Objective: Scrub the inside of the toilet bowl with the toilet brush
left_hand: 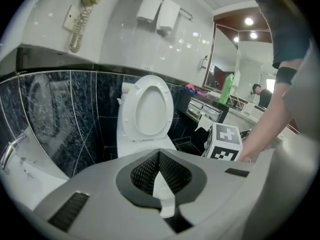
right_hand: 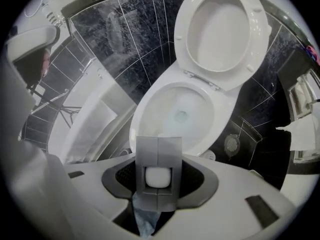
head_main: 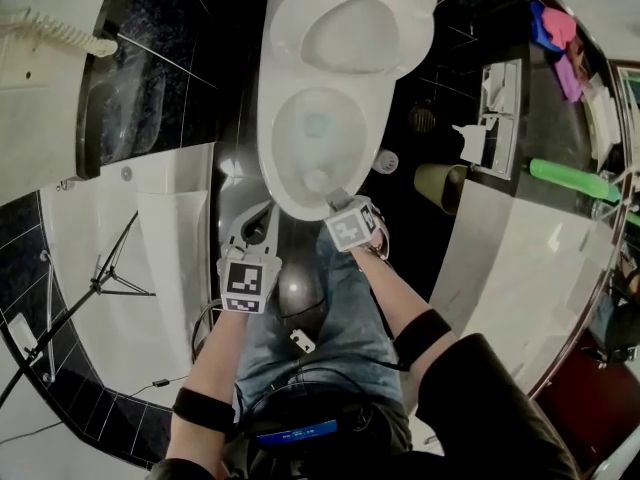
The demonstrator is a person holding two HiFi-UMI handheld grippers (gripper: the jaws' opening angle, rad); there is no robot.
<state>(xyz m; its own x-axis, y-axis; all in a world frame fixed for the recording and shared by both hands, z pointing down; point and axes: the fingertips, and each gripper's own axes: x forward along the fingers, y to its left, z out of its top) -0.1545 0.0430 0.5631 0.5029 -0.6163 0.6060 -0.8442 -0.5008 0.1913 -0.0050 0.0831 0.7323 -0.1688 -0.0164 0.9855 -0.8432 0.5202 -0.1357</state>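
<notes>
The white toilet (head_main: 275,168) stands with seat and lid raised and its bowl (right_hand: 180,109) open, water at the bottom. My right gripper (head_main: 340,208) hovers at the bowl's near rim. It is shut on the grey toilet brush handle (right_hand: 158,169), which points forward and down into the bowl. In the head view the handle (head_main: 337,199) crosses the rim; the brush head is hard to make out. My left gripper (head_main: 258,223) hangs left of the right one, just in front of the bowl. Its jaws (left_hand: 159,156) look shut with nothing held. The raised lid (left_hand: 146,108) is beyond it.
A white bathtub edge (head_main: 150,228) runs along the left, with a tripod (head_main: 105,278) beside it. A wall phone (left_hand: 82,14) hangs above. Right of the toilet stand a small bin (head_main: 440,183), a tissue holder (head_main: 495,118) and a counter with a green bottle (head_main: 570,178).
</notes>
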